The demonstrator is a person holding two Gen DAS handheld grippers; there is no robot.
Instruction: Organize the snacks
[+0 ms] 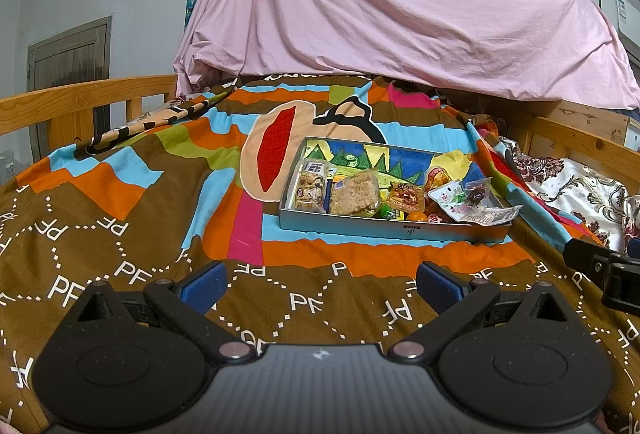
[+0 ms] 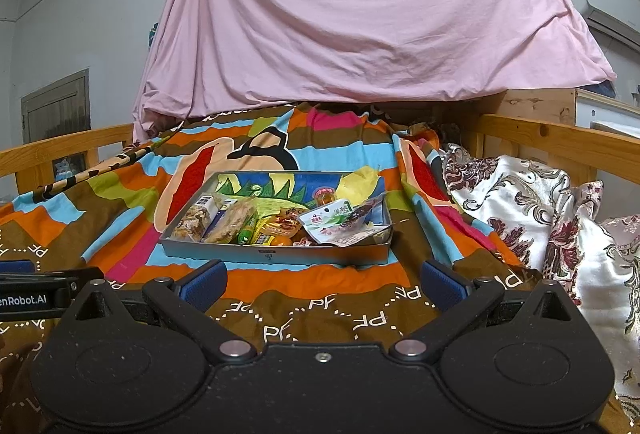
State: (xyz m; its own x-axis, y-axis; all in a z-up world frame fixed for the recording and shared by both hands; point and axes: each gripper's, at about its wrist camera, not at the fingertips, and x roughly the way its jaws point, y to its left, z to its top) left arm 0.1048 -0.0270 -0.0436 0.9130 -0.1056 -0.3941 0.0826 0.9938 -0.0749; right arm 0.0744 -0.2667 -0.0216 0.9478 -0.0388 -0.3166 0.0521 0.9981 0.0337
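both grippers hover low over the bed, side by side, nothing in either one. the left gripper (image 1: 318,284) has its blue-padded fingers spread wide, and the right gripper (image 2: 322,284) is spread just the same. ahead of them the shallow grey metal tray (image 2: 276,255) sits flat on the colourful patchwork bedspread (image 2: 100,218), snack packets piled along its near side: a clear pack of puffed rice cake (image 1: 354,196), a white and green pouch (image 1: 452,196), orange wrapped sweets (image 2: 280,224). a pink sheet (image 2: 360,26) hangs draped behind.
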